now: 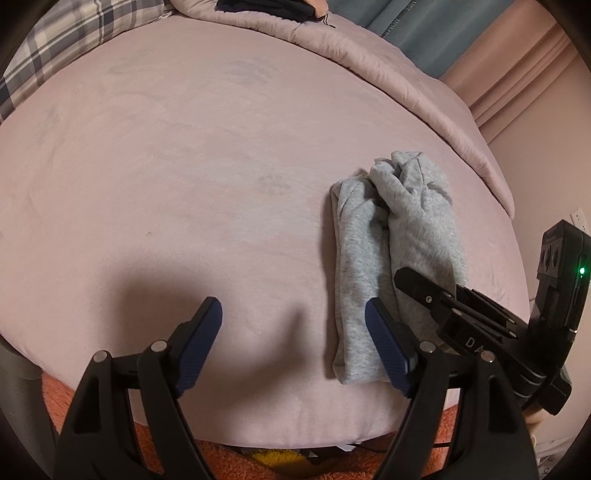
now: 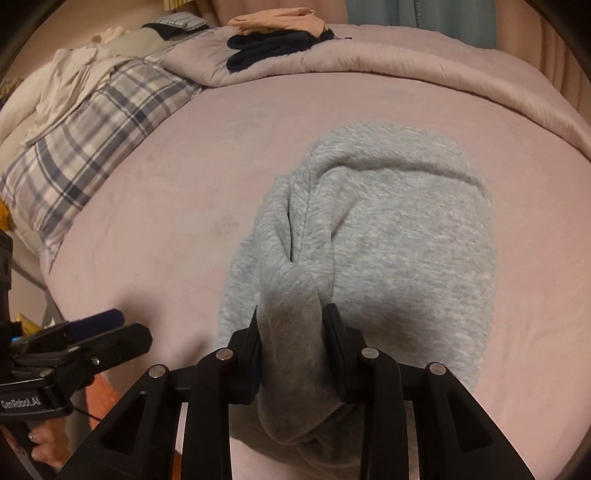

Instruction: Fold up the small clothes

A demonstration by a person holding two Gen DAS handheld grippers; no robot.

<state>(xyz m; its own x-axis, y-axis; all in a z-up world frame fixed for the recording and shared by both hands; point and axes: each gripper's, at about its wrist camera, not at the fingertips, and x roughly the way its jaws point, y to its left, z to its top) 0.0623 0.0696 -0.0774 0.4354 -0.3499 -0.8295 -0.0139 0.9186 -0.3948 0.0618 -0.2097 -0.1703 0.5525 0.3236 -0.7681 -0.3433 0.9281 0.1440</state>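
A small grey garment [image 1: 399,236] lies bunched in a long roll on the pink bed [image 1: 184,166], at the right of the left wrist view. My right gripper [image 2: 291,325] is shut on a bunched fold of the grey garment [image 2: 388,229] at its near end. The right gripper also shows in the left wrist view [image 1: 410,280], lying over the garment's near right part. My left gripper [image 1: 295,317] is open and empty, just left of the garment, low over the bed. It shows at the lower left of the right wrist view [image 2: 122,325].
A plaid pillow [image 2: 92,155] and rumpled white bedding [image 2: 66,85] lie at the left. A pink quilt [image 2: 406,62] runs along the far side, with dark [image 2: 269,48] and peach [image 2: 280,20] folded clothes on it. An orange rug [image 1: 229,458] lies below the bed's near edge.
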